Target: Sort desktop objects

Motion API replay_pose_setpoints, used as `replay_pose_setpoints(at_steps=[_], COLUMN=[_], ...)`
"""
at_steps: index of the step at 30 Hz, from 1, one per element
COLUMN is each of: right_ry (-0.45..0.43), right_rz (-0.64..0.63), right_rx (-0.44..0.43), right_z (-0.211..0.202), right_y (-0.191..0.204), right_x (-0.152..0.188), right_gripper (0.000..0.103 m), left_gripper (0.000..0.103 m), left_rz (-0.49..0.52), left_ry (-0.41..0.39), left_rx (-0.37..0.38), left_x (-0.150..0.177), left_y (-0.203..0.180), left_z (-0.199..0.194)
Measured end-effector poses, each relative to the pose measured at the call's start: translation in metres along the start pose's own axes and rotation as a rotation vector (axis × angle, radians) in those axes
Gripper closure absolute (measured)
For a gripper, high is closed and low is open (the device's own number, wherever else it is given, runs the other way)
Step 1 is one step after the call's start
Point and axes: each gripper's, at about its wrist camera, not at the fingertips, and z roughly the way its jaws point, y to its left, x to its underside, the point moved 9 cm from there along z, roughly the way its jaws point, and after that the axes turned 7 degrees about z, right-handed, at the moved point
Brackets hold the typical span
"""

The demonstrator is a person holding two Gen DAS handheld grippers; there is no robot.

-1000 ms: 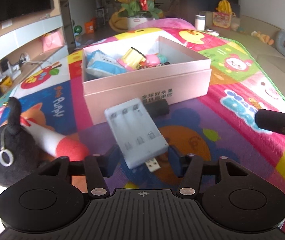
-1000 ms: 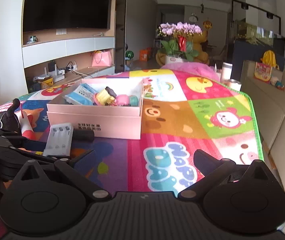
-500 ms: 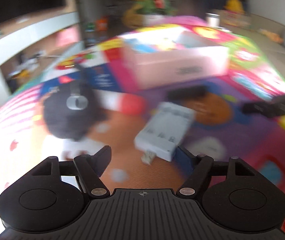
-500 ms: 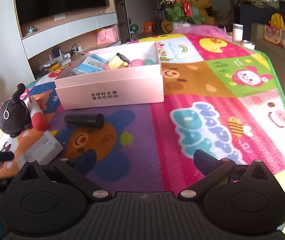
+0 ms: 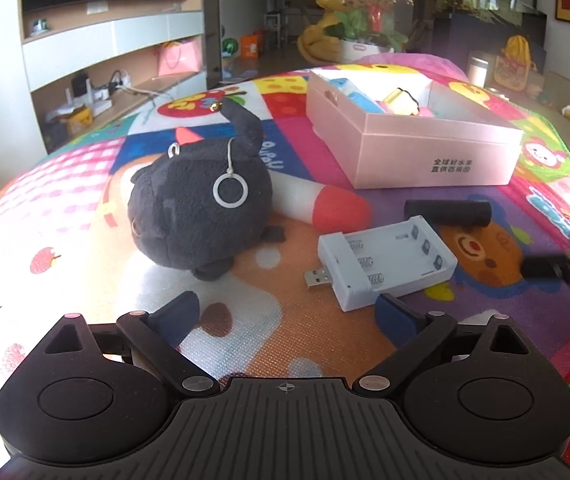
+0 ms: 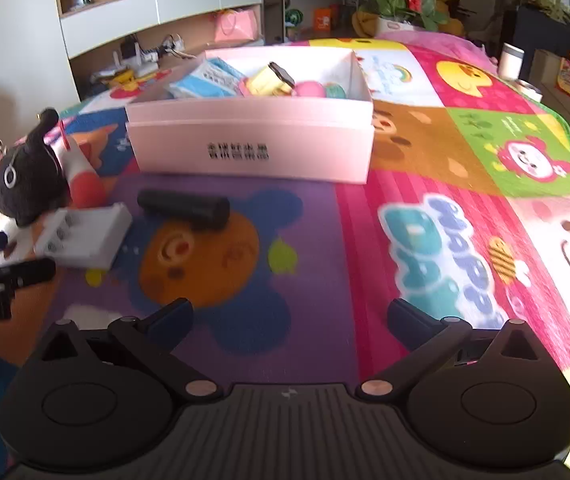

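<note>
The left gripper (image 5: 287,312) is opening, nothing between its fingers; the white battery case (image 5: 387,261) is lying just beyond, near the black plush (image 5: 201,212) and black cylinder (image 5: 447,213), pink box (image 5: 437,152) farther back; right gripper (image 6: 289,316) is hanging spread and empty

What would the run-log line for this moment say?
left hand-held gripper: jaws opening, empty | battery charger: on mat, outside pink box | right hand-held gripper: open, empty
</note>
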Motion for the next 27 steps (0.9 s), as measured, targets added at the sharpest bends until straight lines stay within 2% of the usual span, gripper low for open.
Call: replay_pose_setpoints(at_steps=[2,6,7,8,10,12,14,16,18,20,24,27], right_ry=[-0.032,-0.04,-0.046,-0.059,-0.126,-0.186,-0.166,-0.119,-0.092,-0.069,-0.042,-0.016], right_rz=[-0.013,-0.076,-0.084,-0.098,-0.139,-0.166,-0.109,-0.061,-0.041,-0.017,0.089,0.096], right_rx=[-0.02,-0.051,-0.04,-0.01,0.11,0.172,0.078,-0.037,-0.08,-0.087,-0.064,-0.073], right_z=[0.003,0.015,0.02,0.024,0.028,0.026,0.02,0.019,0.021,0.027,0.046,0.06], right_y=[0.005,0.022,0.024,0.024,0.02,0.02,0.022,0.029,0.037,0.043,0.053,0.068], right_x=[-0.012,-0.033,-0.038,-0.043,-0.053,-0.062,-0.065,-0.064,-0.062,-0.062,-0.065,-0.068], right_gripper=[0.002,0.023,0.024,0.025,0.027,0.027,0.026,0.02,0.018,0.018,0.003,0.003], left_gripper=[0.003,0.002,0.002,0.002,0.001,0.001,0.0,0.0,0.0,0.0,0.0,0.0], left_rz=[0.01,0.01,0.008,0.006,0.002,-0.001,-0.003,-0.005,-0.007,-0.01,-0.014,-0.015], left_ry=[-0.001,-0.001,-0.001,-0.002,-0.003,-0.004,-0.004,-0.005,-0.006,-0.008,-0.01,-0.01], left_rx=[0.002,0.007,0.009,0.011,0.015,0.019,0.023,0.025,0.028,0.03,0.034,0.034], left_x=[0.0,0.0,0.0,0.0,0.0,0.0,-0.001,-0.001,-0.001,-0.001,-0.001,-0.001], left_y=[-0.002,-0.003,-0.003,-0.003,-0.003,-0.003,-0.003,-0.003,-0.003,-0.002,-0.002,-0.002], left_z=[0.0,0.001,0.001,0.001,0.002,0.002,0.002,0.002,0.002,0.002,0.002,0.002])
